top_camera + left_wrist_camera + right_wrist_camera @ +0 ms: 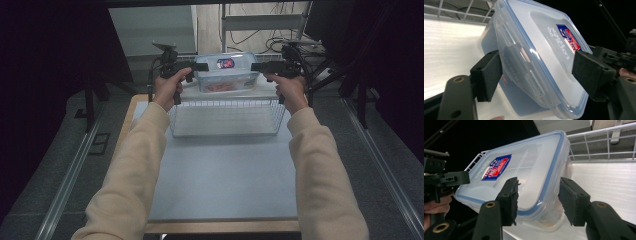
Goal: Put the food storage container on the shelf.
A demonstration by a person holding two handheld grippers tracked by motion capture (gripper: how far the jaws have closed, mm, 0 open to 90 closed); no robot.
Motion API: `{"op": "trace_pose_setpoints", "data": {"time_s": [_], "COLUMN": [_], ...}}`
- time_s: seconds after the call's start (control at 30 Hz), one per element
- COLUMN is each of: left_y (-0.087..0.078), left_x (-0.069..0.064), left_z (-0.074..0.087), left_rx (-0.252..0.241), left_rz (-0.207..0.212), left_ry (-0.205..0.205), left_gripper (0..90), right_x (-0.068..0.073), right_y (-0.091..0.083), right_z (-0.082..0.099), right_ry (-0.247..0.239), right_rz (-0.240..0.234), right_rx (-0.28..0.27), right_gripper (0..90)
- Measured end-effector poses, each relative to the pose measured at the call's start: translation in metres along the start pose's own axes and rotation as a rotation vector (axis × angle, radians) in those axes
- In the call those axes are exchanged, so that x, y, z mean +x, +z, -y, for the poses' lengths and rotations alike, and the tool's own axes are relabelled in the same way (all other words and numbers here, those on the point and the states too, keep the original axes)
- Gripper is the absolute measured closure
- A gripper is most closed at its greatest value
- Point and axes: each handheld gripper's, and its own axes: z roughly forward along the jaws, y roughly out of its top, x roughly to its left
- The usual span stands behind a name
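Note:
A clear plastic container (226, 75) with a blue-sealed lid and a red and blue label is at the far end of the white wire basket (225, 120), something reddish inside it. My left gripper (202, 66) is at its left end. In the left gripper view the container (536, 37) has its end between the jaws of my left gripper (539, 75), which stands open, the pads not pressing. My right gripper (255, 66) is at the right end. In the right gripper view my right gripper (539, 200) is shut on the container (531, 170), pads on lid and base.
The basket's wire wall (599, 142) rises behind the container, above a white surface. The basket stands on a pale table (220, 180) whose near half is bare. Dark curtains flank the table, and cables and a metal frame (260, 22) lie beyond it.

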Motion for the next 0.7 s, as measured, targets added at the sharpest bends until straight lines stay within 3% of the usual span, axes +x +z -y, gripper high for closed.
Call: {"op": "trace_pose_setpoints", "data": {"time_s": [0.17, 0.37, 0.5, 0.57, 0.6, 0.7], "left_y": [0.000, -0.009, -0.024, -0.035, -0.035, -0.053], "left_x": [-0.012, -0.017, -0.027, -0.035, -0.035, -0.048], "left_z": [-0.001, 0.000, 0.008, 0.016, 0.016, 0.035], "left_rx": [0.000, -0.024, -0.050, -0.057, -0.057, -0.088], "left_rz": [-0.103, -0.092, -0.107, -0.095, -0.095, -0.078], "left_ry": [0.074, 0.096, 0.147, 0.188, 0.188, 0.234], "left_gripper": [13.8, 12.5, 12.7, 12.8, 13.0, 13.3], "right_x": [0.003, 0.007, 0.013, 0.018, 0.018, 0.023], "right_y": [-0.001, -0.006, -0.015, -0.027, -0.027, -0.044], "right_z": [0.001, 0.003, 0.003, 0.005, 0.005, 0.013], "right_ry": [-0.024, -0.044, -0.086, -0.125, -0.125, -0.163], "right_rz": [0.010, 0.004, 0.008, 0.000, 0.000, -0.006], "right_rx": [0.006, -0.012, -0.012, -0.024, -0.024, -0.024], "right_gripper": [47.0, 43.4, 38.5, 36.4, 36.4, 33.5]}}
